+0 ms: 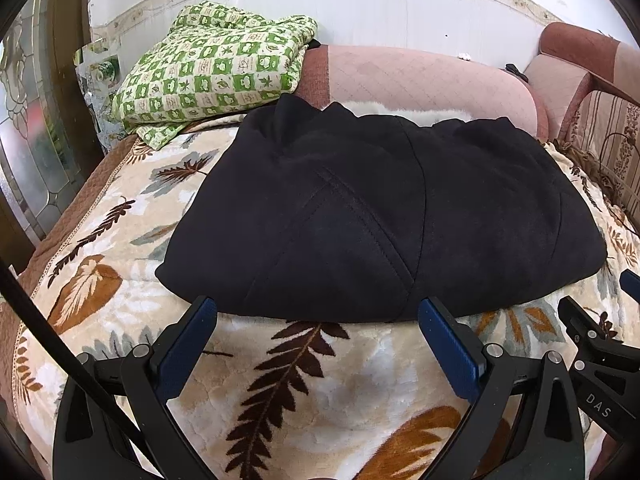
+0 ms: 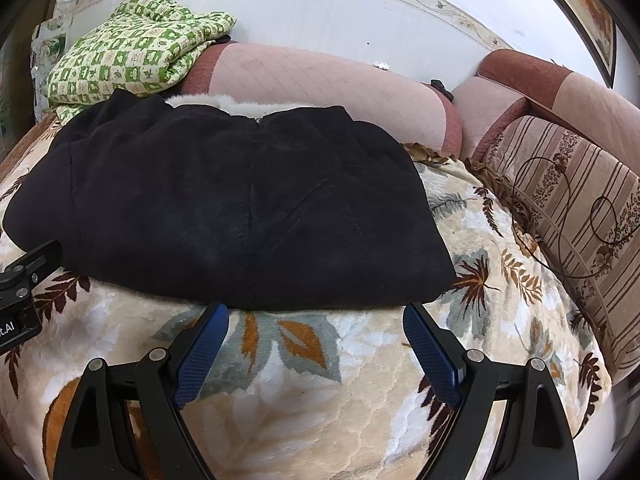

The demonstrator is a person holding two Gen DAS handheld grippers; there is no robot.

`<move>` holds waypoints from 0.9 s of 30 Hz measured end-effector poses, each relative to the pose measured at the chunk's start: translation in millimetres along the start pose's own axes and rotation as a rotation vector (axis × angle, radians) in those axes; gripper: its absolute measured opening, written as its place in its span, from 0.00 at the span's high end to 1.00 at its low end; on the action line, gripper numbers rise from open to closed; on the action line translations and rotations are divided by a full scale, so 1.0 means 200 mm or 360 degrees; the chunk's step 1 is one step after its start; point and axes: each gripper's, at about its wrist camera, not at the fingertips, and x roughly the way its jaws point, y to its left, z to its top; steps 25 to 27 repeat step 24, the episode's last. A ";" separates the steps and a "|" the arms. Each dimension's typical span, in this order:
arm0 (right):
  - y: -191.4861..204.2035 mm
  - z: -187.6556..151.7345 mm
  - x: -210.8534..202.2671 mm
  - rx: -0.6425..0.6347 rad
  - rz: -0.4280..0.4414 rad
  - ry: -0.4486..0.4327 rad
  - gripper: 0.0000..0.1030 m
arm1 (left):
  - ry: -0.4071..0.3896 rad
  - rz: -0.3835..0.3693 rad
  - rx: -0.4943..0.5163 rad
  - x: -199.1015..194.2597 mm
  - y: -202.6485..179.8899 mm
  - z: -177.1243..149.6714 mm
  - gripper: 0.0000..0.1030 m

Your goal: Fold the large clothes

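A folded black fleece garment (image 1: 380,216) lies on a cream plush blanket printed with brown, orange and grey leaves (image 1: 304,380), which covers a sofa seat. In the left wrist view the left gripper (image 1: 318,312) has its blue-padded fingers (image 1: 188,348) spread wide, with nothing between them but bare blanket; the near hem of the black garment lies just beyond the fingertips, and whether the tips touch the cloth I cannot tell. A stitched V-shaped seam runs down the garment straight ahead of the gap between the fingers. To the right of the left fingers, the black frame of the right gripper (image 1: 600,344) shows at the picture's edge. In the right wrist view the right gripper (image 2: 316,312) is likewise wide open and holds nothing; its blue fingers (image 2: 430,354) rest low over the blanket, and the garment's near edge (image 2: 240,216) lies just past their tips, stretching mostly ahead and to the left of them. Part of the left gripper's black body (image 2: 24,284) shows far to the left. Beyond the garment, a strip of white fluffy lining (image 2: 208,102) peeks out at its far edge. Farther ahead and left of the fingers, a folded green-and-cream checked quilt (image 1: 212,76) sits against a pink quilted sofa back (image 1: 420,80). To the right of the fingers stands a brown striped cushion with a floral pattern (image 2: 568,208).
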 end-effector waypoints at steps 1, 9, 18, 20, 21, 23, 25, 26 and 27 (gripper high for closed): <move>0.00 0.00 0.00 -0.0001 0.0000 -0.0001 0.11 | 0.0001 0.0001 0.0001 0.00 0.00 0.00 0.03; 0.00 0.00 0.00 0.0005 0.0007 0.0000 0.11 | 0.0012 -0.0009 0.0004 0.01 -0.01 0.00 0.03; 0.01 0.00 0.00 0.0004 0.0009 -0.0006 0.11 | 0.0010 -0.0008 0.0003 0.01 -0.01 -0.01 0.03; 0.00 0.00 0.00 0.0007 0.0009 -0.0004 0.11 | 0.0006 -0.0017 0.0005 0.01 -0.01 -0.01 0.03; 0.00 0.00 0.01 0.0009 0.0010 -0.0002 0.11 | 0.0008 -0.0017 0.0006 0.02 -0.01 0.00 0.03; 0.00 0.00 0.01 0.0010 0.0011 0.0004 0.11 | 0.0010 -0.0012 0.0007 0.02 -0.01 0.00 0.03; 0.00 0.00 0.01 0.0010 0.0012 0.0006 0.11 | 0.0012 -0.0014 0.0009 0.02 -0.01 0.00 0.03; 0.00 0.00 0.01 0.0010 0.0012 0.0006 0.11 | 0.0012 -0.0014 0.0009 0.02 -0.01 0.00 0.03; 0.00 0.00 0.01 0.0010 0.0012 0.0006 0.11 | 0.0012 -0.0014 0.0009 0.02 -0.01 0.00 0.03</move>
